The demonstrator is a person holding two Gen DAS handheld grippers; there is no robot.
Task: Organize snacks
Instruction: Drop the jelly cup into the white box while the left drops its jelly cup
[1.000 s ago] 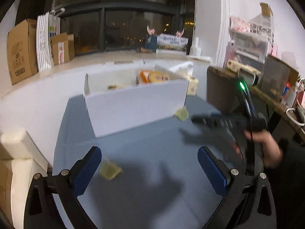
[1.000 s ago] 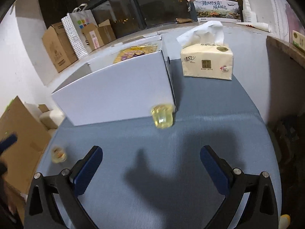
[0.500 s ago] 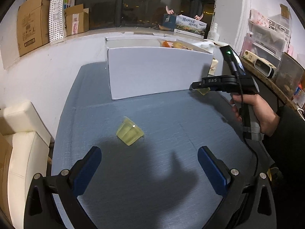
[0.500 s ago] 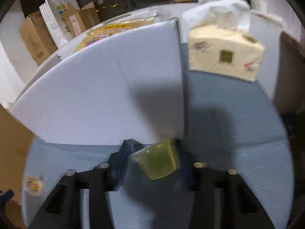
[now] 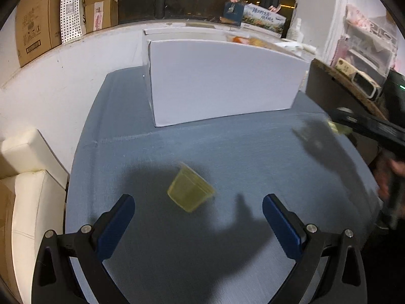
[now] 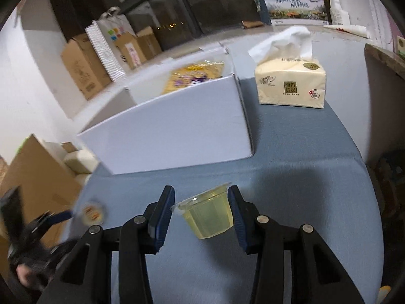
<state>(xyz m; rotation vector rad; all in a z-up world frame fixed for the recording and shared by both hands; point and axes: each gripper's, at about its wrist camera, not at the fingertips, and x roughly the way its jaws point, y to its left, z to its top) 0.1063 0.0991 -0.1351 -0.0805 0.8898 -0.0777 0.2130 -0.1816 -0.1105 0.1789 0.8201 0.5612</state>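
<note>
My right gripper (image 6: 201, 198) is shut on a yellow jelly cup (image 6: 208, 212) and holds it above the blue table, in front of the white box (image 6: 177, 129), which holds a yellow snack bag (image 6: 192, 78). My left gripper (image 5: 198, 212) is open, with a second yellow jelly cup (image 5: 189, 190) lying tilted on the table (image 5: 227, 152) just ahead, between the fingers' line. The white box (image 5: 222, 83) stands further back. The right gripper (image 5: 367, 126) with its cup shows at the right in the left wrist view.
A tissue pack (image 6: 291, 83) stands right of the box. Cardboard boxes (image 5: 33, 17) and a paper bag sit on the window ledge. A cream seat (image 5: 22, 177) is left of the table. A dark shelf (image 5: 336, 88) is at the right.
My right gripper has lifted the cup it closed on and pulled back from the box. My left gripper has moved closer to the second cup.
</note>
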